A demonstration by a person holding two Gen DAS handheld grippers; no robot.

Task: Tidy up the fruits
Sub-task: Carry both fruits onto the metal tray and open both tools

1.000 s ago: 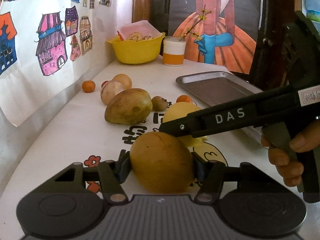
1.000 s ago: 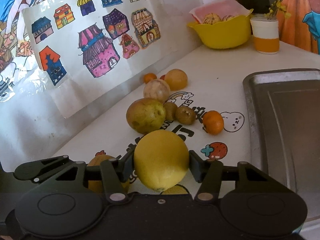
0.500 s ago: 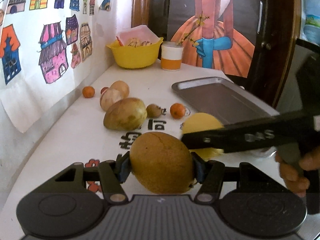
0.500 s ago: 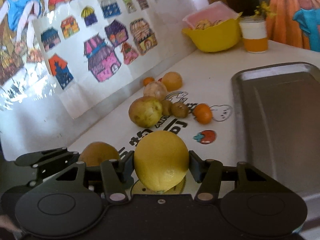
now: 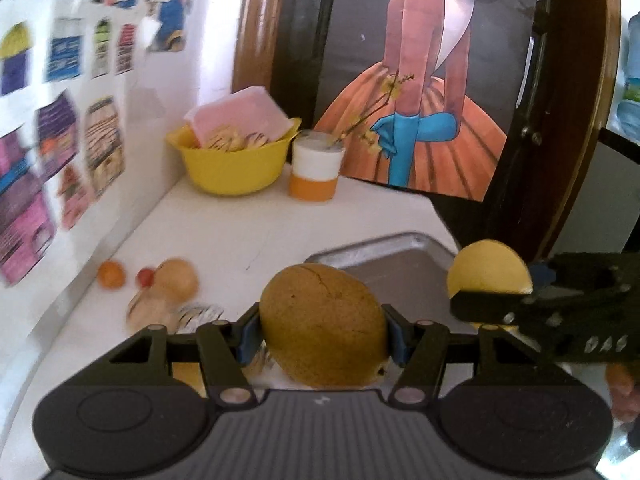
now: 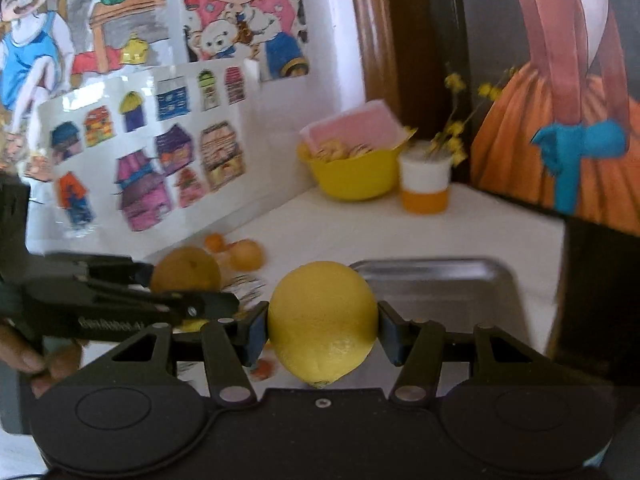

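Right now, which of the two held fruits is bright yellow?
The lemon in the right gripper; the left gripper holds a brownish fruit.

Beyond the matt black plastic gripper (image 6: 322, 328), a dull metal tray (image 6: 448, 284); its lemon (image 6: 322, 320) looks glossy, finely pitted.

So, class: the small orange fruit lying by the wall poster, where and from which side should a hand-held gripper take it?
Grip the small orange fruit across its round middle, coming from above. It lies close to the wall, with a small red fruit beside it, so a sideways approach looks cramped.
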